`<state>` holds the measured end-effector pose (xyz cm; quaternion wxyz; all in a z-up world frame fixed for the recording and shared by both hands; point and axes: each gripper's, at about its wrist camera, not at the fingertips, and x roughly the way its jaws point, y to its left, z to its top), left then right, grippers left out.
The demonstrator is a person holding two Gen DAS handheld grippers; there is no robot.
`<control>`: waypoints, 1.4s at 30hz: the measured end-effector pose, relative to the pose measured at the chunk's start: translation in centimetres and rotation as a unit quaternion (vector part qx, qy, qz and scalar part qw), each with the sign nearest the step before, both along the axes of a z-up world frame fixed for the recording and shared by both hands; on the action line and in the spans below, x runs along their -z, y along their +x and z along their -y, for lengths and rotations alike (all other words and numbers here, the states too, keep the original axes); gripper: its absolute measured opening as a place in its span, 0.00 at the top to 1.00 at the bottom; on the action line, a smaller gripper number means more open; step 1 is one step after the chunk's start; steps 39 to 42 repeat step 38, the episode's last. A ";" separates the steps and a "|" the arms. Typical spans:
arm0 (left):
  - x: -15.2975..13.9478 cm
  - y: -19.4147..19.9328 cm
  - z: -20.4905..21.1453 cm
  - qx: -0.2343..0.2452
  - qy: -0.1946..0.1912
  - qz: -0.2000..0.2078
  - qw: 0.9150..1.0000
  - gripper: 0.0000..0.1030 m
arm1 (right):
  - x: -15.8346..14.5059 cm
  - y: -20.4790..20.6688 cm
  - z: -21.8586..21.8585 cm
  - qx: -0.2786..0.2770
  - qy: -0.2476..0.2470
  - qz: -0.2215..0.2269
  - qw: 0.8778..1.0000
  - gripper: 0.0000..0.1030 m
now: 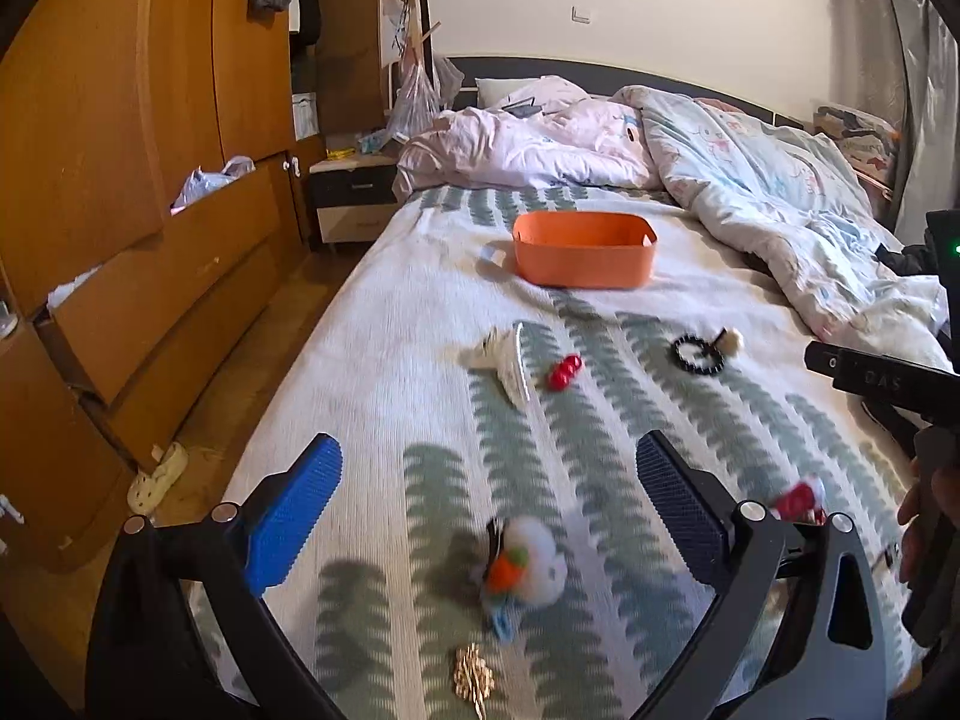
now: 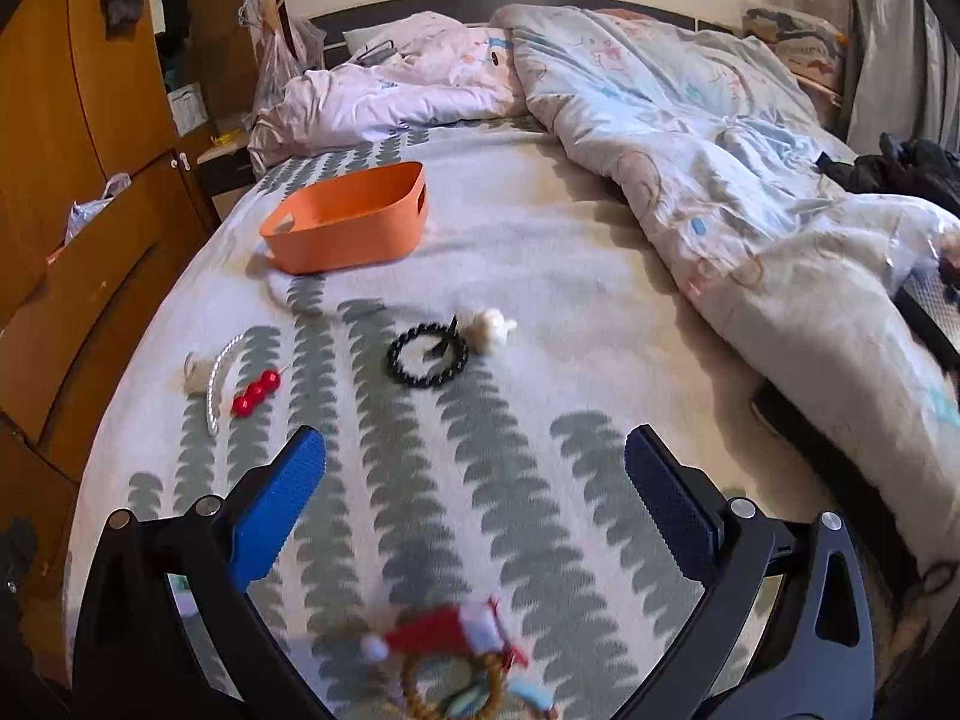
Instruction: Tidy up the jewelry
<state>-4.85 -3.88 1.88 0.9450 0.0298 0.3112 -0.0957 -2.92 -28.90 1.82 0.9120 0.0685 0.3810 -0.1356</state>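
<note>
Black bead bracelet (image 2: pixel 426 355) lies beyond right gripper (image 2: pixel 475 468) (jaws spread, empty).

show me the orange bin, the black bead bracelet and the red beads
orange bin (image 2: pixel 354 234): right wrist view, front wall
black bead bracelet (image 2: pixel 401 371): right wrist view, lower left of the ring
red beads (image 1: pixel 564 371): left wrist view, middle bead

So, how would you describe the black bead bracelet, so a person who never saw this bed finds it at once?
Start at the orange basket on the leaf-patterned bedspread. Nearer the camera and a little right lies the black bead bracelet, beside a small cream fluffy piece. It is the only dark, closed ring; the red beads lie further left.
</note>
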 end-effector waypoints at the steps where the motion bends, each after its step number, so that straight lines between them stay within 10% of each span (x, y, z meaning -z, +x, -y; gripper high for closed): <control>1: 0.2 -0.3 -0.1 0.001 0.001 -0.001 1.000 0.05 | 0.2 -0.5 -0.5 -0.002 -0.003 -0.001 1.000 0.03; 42: 1.3 -1.5 -1.0 0.000 0.027 -0.015 1.000 0.05 | 2.4 -5.8 -0.9 0.021 -0.033 0.004 0.999 0.03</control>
